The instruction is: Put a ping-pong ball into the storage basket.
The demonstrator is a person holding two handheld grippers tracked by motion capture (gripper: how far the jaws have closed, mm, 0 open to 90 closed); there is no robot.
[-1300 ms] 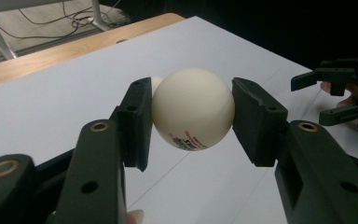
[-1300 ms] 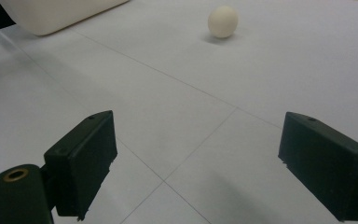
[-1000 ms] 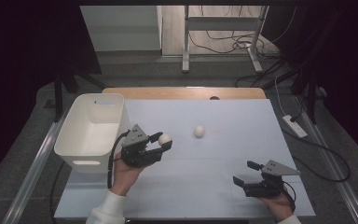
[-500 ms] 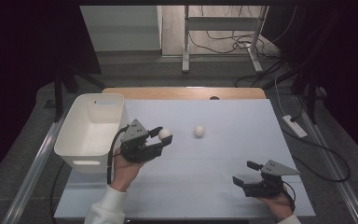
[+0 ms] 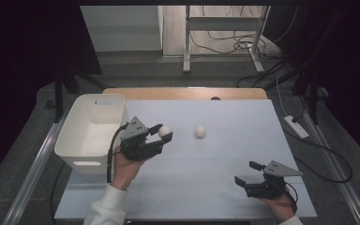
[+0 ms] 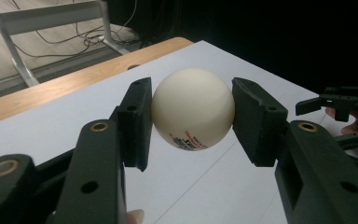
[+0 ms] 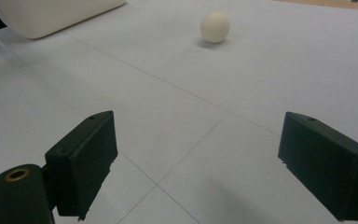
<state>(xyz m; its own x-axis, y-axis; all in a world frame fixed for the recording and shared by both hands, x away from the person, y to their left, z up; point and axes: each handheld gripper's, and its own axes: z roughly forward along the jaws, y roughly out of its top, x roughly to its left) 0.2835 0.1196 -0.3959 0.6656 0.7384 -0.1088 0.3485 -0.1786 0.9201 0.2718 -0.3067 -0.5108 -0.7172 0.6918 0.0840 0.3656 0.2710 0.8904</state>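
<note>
Now the left gripper (image 5: pixel 165 132) is pinching a ball (image 6: pixel 193 108) beside the tub (image 5: pixel 92 131).
Looking light, smooth and slippery, it's needing those pads square across its middle; the right gripper (image 5: pixel 247 174) is resting wide open, empty.

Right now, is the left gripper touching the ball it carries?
Touching. The left gripper view shows both pads pressed against the ball, no gap.

Lab or test room, white-topped table (image 5: pixel 215 159), dark drapes, loose floor cables (image 5: pixel 215 44)
</note>
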